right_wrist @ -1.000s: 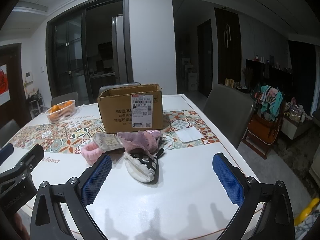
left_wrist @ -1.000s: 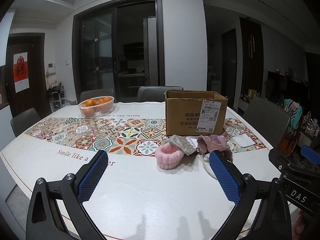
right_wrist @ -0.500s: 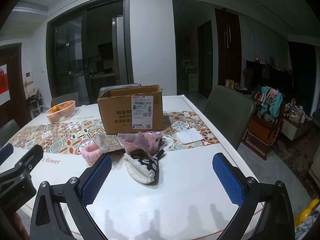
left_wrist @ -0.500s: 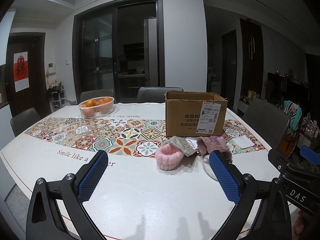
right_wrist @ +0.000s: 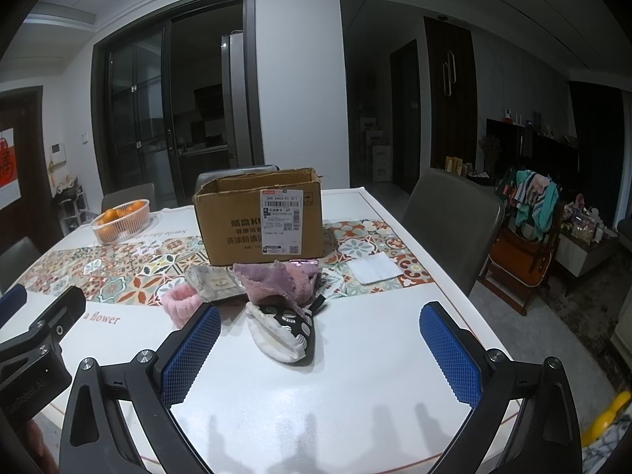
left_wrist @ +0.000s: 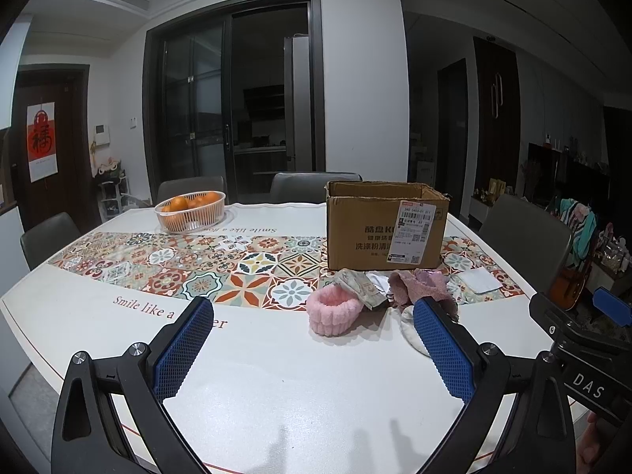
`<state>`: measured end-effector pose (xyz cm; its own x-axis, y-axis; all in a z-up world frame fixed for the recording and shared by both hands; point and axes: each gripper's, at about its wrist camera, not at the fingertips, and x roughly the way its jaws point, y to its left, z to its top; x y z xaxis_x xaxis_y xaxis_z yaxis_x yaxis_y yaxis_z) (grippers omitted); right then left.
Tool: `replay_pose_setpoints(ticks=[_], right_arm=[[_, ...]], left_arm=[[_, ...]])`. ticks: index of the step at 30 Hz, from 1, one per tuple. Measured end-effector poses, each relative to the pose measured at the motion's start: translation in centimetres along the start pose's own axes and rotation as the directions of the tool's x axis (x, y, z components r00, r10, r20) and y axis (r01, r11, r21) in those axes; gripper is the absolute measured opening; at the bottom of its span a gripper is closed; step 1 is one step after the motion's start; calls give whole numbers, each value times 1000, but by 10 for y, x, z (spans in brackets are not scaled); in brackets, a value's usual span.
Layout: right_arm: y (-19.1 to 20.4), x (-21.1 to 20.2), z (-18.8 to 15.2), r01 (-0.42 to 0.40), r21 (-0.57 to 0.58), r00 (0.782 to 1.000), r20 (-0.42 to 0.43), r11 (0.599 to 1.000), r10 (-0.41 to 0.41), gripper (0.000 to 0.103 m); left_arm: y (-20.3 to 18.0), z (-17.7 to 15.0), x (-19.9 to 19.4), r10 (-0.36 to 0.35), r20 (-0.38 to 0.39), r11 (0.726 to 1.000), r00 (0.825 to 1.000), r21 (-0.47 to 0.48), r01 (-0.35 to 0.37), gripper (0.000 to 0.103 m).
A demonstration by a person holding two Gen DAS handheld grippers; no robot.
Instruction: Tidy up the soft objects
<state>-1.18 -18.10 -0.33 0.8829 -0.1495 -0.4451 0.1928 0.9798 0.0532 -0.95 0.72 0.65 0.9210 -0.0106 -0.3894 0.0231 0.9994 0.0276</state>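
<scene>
A pile of soft things lies on the table in front of an open cardboard box (left_wrist: 385, 225) (right_wrist: 258, 219): a fluffy pink band (left_wrist: 333, 312) (right_wrist: 181, 304), a beige patterned cloth (left_wrist: 359, 288) (right_wrist: 213, 282), a mauve knitted piece (left_wrist: 418, 286) (right_wrist: 278, 280) and a white-and-black patterned sock (right_wrist: 282, 330) (left_wrist: 410, 330). My left gripper (left_wrist: 312, 349) is open and empty, short of the pink band. My right gripper (right_wrist: 320, 349) is open and empty, just short of the sock.
A white basket of oranges (left_wrist: 189, 211) (right_wrist: 120, 221) stands at the far left of the table. A folded white cloth (left_wrist: 480, 280) (right_wrist: 375, 268) lies right of the box. Chairs (right_wrist: 450, 213) stand around the table. The table's right edge (right_wrist: 442, 276) is close.
Both grippers have crept slightly forward toward the pile. Nothing on the table has moved.
</scene>
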Motion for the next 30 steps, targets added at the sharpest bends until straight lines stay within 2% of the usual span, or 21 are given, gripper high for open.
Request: replay_pose_setpoints(ticks=[18,30], right_arm=[[1,0,2,-2,-2,1000,0,1000,2,102],[7,10,0,-28,-10,999,-32,1000,28,99]], left_arm=[[2,0,1,-7,-7,1000,1000,-9,7,103],[7,-4,15,-44,-36,999,998,-23,43,102]])
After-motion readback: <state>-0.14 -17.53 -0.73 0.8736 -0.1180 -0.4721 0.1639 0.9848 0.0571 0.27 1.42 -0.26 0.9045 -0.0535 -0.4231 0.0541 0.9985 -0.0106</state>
